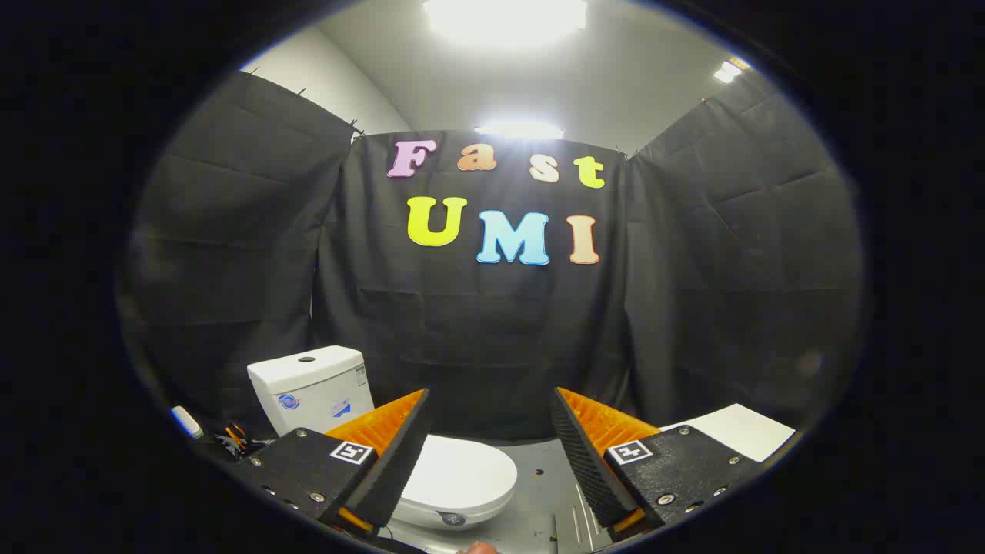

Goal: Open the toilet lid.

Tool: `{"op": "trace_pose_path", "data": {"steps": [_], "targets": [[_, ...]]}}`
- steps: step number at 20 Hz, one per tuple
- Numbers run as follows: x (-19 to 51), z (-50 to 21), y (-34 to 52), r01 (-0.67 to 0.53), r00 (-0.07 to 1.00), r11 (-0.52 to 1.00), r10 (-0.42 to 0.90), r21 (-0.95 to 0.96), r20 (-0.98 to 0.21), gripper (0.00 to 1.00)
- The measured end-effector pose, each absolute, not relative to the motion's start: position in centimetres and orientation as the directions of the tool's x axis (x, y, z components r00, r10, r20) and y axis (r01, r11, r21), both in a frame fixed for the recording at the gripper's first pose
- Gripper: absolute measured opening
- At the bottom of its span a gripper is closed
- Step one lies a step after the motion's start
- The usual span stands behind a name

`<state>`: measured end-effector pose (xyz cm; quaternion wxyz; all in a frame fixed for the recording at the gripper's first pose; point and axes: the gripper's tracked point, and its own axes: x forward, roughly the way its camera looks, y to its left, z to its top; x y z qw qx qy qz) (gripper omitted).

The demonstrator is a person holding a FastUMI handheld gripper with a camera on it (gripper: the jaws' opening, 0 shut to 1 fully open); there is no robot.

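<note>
Two orange and black fingers [388, 454] of the tool [490, 454] poke forward, spread wide apart, nothing held between them. Small square black-and-white marker on each finger's black base. Ribbed black pads on the inner sides, facing each other across the gap.

Just ahead and below, a white toilet. Toilet lid [462, 471] down and shut, smooth and round, partly hidden behind the left finger, its right edge peeking into the gap between the fingers. Not touched by either finger. Small round badge on the front of the bowl under the lid.

Behind the lid and a bit to the left, the white toilet tank [312, 388], standing up against the booth's wall, with a dark round button on top and little stickers on its front.

Grey floor [550, 504] under and beside the toilet, with a few thin pale lines on it near the right finger.

Beyond the right finger, a flat white board [742, 431], lying low near the wall.

Left of the tank, low down, a small white thing and some orange and dark bits, too small to tell.

Black cloth wall [692, 308] all around at the back. Above it a white ceiling with bright lamps [504, 15].
</note>
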<state>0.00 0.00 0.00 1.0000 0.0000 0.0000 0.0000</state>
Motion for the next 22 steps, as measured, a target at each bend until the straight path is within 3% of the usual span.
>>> {"op": "trace_pose_path", "data": {"steps": [22], "targets": [[-0.9,-0.3,3.5,-0.078,0.997,0.996,0.079,-0.042,0.006,0.95]]}}
